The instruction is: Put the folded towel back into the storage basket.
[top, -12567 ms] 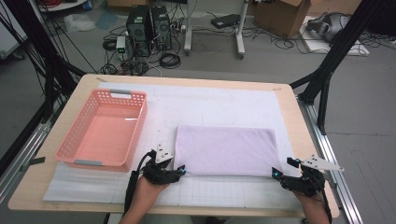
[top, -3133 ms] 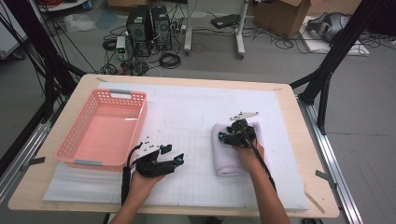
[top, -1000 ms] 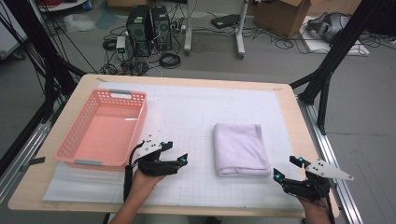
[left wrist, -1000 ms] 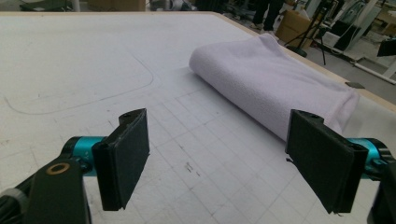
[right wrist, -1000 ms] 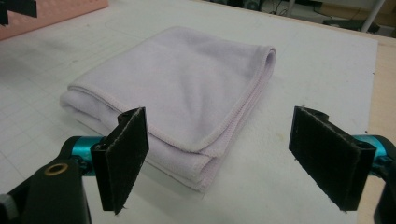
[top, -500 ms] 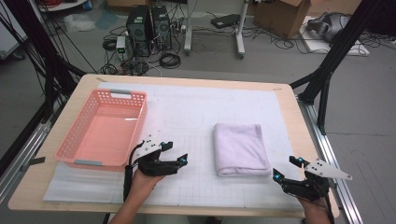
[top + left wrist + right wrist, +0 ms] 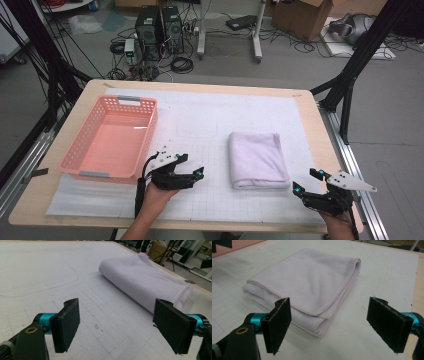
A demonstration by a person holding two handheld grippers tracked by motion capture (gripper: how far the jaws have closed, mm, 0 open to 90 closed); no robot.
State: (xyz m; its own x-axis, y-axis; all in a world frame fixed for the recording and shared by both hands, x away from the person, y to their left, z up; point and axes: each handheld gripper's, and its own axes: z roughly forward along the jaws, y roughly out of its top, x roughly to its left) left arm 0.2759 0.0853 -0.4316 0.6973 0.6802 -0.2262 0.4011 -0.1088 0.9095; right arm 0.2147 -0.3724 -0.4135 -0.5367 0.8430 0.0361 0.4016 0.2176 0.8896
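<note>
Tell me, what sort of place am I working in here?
Likely a robotics lab: computer towers and loose cables on the floor, black rig struts beside the table, cardboard box behind.

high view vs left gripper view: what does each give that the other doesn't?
High view alone: the pink basket at the table's left, the right gripper with open jaws beside the towel's near right corner, both hands, and floor clutter with computer towers.

Left gripper view alone: a close look along the left gripper, its black pads wide apart with nothing between them, plus the towel's rolled fold edge.

Both share: the folded lilac towel lying untouched on the white gridded mat.
</note>
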